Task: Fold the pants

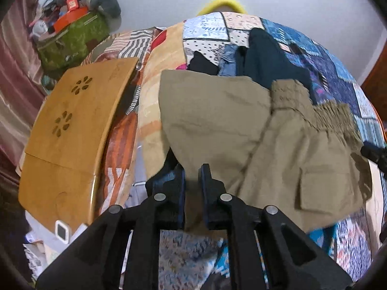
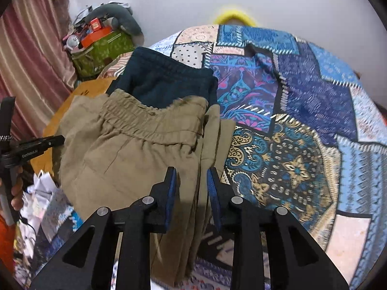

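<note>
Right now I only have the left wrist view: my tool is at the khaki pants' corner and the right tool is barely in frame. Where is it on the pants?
Observer: Right tool straddles the khaki pants at their stacked side edge, below the waistband. I cannot tell if it is clamped.
Operator: How many layers there?
Observer: Several folded edges run between its pads, too blurred to count.
Operator: What's to its right?
Observer: Patchwork bedspread; no other garment shows there.
</note>
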`<state>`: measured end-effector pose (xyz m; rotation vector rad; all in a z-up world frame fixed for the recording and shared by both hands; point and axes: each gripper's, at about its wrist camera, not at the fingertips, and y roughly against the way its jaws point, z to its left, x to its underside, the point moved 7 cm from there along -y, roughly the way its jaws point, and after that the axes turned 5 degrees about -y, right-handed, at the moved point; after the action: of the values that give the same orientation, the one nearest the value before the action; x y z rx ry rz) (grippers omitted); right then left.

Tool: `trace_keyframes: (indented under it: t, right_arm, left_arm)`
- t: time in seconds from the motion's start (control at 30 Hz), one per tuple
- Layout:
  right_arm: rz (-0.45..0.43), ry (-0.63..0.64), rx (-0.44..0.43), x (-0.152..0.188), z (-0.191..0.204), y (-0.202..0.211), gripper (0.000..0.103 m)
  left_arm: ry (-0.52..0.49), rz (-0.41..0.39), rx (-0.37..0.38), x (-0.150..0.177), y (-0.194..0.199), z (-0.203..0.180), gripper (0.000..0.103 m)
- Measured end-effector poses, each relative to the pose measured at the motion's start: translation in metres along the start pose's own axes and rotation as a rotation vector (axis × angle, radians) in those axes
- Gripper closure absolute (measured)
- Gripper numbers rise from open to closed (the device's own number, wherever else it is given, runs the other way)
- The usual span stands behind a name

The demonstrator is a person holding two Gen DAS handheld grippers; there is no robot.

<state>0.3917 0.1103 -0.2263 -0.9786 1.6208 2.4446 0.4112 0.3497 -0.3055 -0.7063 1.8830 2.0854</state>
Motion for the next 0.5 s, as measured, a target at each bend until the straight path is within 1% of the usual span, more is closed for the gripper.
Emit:
trace_keyframes:
  t: [0.07,0.1,0.27,0.37,0.4,0.43,0.47,0.5]
  right_arm:
    - [-0.014,0.013,0.001,0.001,0.003,0.013,0.077]
    - [-0.026,0.022,0.002,0.001,0.006,0.021,0.077]
    - [-0.115,0.051,-0.029,-0.003,0.023,0.076,0.076]
    - [-0.187,0.069,-0.045,-0.005,0.033,0.115,0.076]
    - [-0.222,0.075,-0.054,-0.005,0.038,0.135,0.076]
    - [-0.243,0.079,-0.059,-0.005,0.041,0.145,0.076]
    - [-0.277,0.089,-0.069,-0.004,0.046,0.164,0.076]
    - [-0.311,0.098,-0.079,-0.002,0.051,0.182,0.076]
  left_arm:
    - [-0.020,-0.011,-0.003,0.003,0.017,-0.007,0.085]
    - [-0.031,-0.024,-0.003,0.005,0.027,-0.011,0.085]
    - [-0.074,-0.124,0.017,0.008,0.096,-0.034,0.080]
    - [-0.079,-0.208,0.047,0.010,0.149,-0.048,0.080]
    - [-0.079,-0.240,0.050,0.012,0.167,-0.052,0.080]
    - [-0.081,-0.286,0.059,0.015,0.192,-0.057,0.080]
    - [-0.082,-0.309,0.065,0.017,0.206,-0.061,0.080]
    - [-0.086,-0.349,0.070,0.021,0.229,-0.066,0.080]
